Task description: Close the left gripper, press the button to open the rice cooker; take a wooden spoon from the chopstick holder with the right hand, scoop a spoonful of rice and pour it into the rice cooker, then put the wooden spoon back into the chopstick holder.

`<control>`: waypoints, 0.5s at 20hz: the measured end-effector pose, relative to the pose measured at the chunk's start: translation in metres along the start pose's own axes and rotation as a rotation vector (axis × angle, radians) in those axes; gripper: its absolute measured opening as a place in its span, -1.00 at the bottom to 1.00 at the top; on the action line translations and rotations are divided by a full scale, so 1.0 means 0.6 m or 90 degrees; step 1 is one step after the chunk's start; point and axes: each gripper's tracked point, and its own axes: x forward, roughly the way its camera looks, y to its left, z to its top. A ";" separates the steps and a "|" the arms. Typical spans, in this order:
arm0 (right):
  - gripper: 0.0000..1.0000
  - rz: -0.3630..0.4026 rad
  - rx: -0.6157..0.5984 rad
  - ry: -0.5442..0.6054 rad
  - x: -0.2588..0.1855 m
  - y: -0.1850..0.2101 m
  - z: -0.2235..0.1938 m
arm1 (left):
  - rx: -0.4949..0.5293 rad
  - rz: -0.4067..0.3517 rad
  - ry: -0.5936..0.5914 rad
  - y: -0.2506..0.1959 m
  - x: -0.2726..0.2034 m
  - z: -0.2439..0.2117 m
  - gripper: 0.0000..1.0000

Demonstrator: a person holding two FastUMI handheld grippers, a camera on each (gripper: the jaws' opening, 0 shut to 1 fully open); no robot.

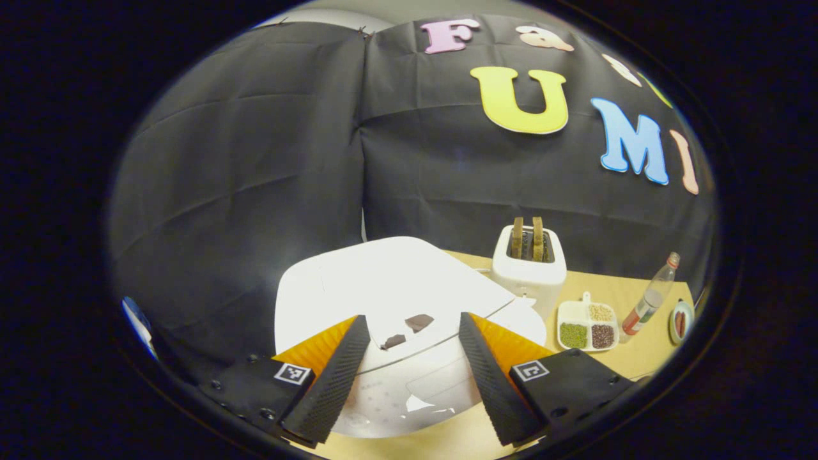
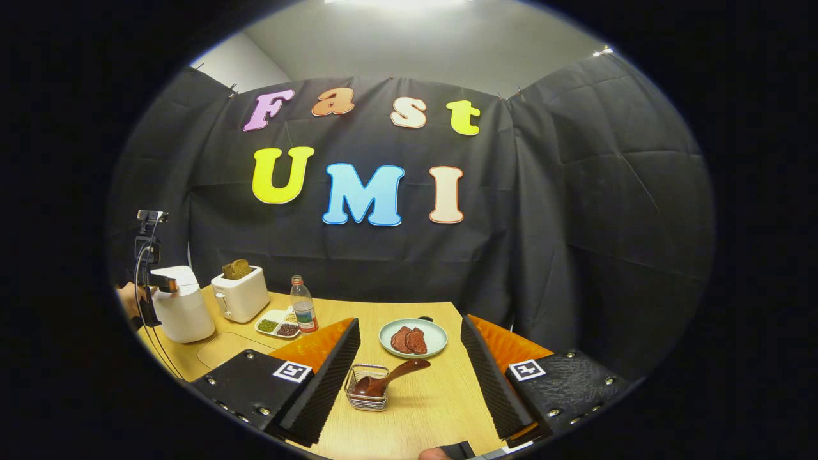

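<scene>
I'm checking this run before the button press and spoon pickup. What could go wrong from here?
1. The left claw hangs open above the rice cooker; pressing without closing first might straddle or miss the button.
2. The wooden spoon lies tilted in the low wire chopstick holder; a pull by the open right claw could tip the holder.
3. The plate sits just behind the holder, so an overshoot might bump it.

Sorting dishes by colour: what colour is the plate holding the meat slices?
Pale green plate, best in the right gripper view.
</scene>
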 end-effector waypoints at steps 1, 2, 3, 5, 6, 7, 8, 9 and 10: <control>0.93 0.001 0.004 0.000 0.001 0.004 -0.001 | -0.008 0.002 0.005 0.000 0.000 -0.002 0.98; 0.93 0.005 0.008 -0.001 0.002 0.008 0.000 | -0.011 0.002 0.012 0.001 0.003 -0.006 0.98; 0.93 0.008 0.011 -0.001 0.002 0.014 0.001 | -0.020 0.002 0.019 0.001 0.002 -0.005 0.93; 0.93 0.012 0.009 -0.008 0.000 0.021 0.006 | -0.039 -0.003 0.019 -0.001 0.003 -0.006 0.99; 0.93 0.015 0.008 -0.012 -0.002 0.026 0.009 | -0.042 -0.006 0.019 0.000 0.002 -0.006 1.00; 0.93 0.018 0.006 -0.016 -0.001 0.030 0.011 | -0.046 -0.010 0.025 0.002 0.000 -0.008 1.00; 0.93 0.021 0.004 -0.019 0.000 0.035 0.012 | -0.053 -0.016 0.034 0.002 -0.002 -0.008 1.00; 0.93 0.023 0.004 -0.022 -0.001 0.039 0.014 | -0.064 -0.019 0.037 0.004 -0.004 -0.003 0.99; 0.93 0.026 0.006 -0.024 -0.002 0.043 0.015 | -0.069 -0.028 0.045 -0.001 -0.008 -0.004 0.98</control>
